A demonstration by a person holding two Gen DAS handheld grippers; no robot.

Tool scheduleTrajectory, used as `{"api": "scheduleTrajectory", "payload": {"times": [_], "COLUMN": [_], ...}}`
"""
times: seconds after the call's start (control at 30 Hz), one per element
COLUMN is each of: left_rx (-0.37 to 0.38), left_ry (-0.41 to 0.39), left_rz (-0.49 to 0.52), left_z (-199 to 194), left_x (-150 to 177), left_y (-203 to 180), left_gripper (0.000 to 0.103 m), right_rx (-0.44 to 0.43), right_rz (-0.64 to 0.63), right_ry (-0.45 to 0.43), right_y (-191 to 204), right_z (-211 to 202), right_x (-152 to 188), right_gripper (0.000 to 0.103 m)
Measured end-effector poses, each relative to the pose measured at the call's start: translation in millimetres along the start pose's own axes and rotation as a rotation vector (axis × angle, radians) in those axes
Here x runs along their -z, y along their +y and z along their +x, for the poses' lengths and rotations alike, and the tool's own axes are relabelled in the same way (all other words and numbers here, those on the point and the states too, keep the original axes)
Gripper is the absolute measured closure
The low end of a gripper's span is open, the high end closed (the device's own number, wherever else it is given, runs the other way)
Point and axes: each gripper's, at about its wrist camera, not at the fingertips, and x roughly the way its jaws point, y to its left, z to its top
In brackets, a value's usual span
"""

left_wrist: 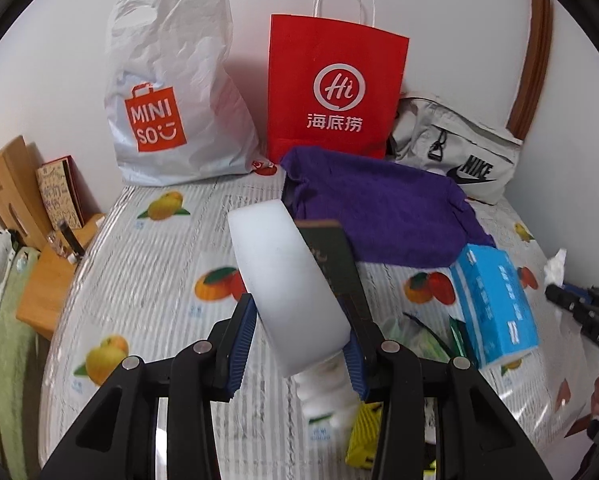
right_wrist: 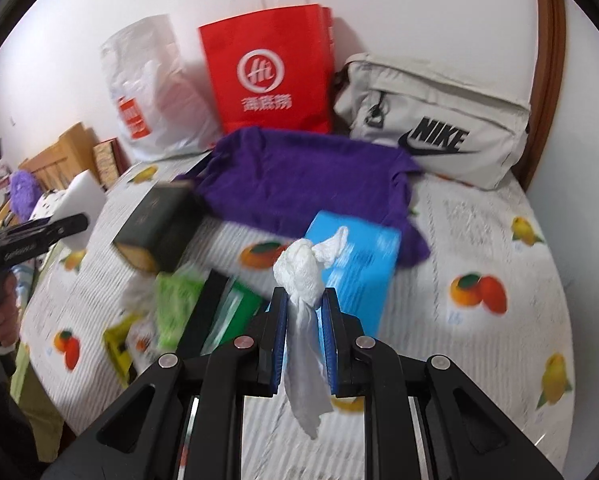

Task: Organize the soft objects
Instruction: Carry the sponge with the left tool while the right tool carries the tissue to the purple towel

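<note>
The left claw (left_wrist: 299,336) is gripping a white foam sponge block (left_wrist: 287,280), the right claw (right_wrist: 305,320) is pinching a crumpled white tissue (right_wrist: 303,276); both are hanging above the fruit-print tabletop (left_wrist: 147,280), neither bagged yet.

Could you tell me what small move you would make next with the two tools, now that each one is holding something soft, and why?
Probably carry both toward a bag at the back. The left tool is shut on the white sponge and the right tool on the crumpled tissue, both clear of the table. The white plastic bag and red paper bag stand upright behind the purple cloth.
</note>
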Motion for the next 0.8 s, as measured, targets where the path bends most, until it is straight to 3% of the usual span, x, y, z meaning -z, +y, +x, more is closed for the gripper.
{"api": "scheduleTrajectory", "payload": {"times": [0.43, 0.8], "left_rx": [0.025, 0.094], "left_ry": [0.012, 0.077], "left_rz": [0.04, 0.079], "left_z": [59.3, 143.4], "left_x": [-72.5, -117.3], "left_y": [-12.2, -35.8], "left_gripper": [0.064, 0.064], "right_rx": [0.048, 0.045], "right_rz": [0.034, 0.039], "right_ry": [-0.023, 0.068], "right_y": [-35.5, -54.9], "right_z": [62.7, 138.7], "right_x": [-81.3, -115.2], "right_gripper": [0.086, 0.086]}}
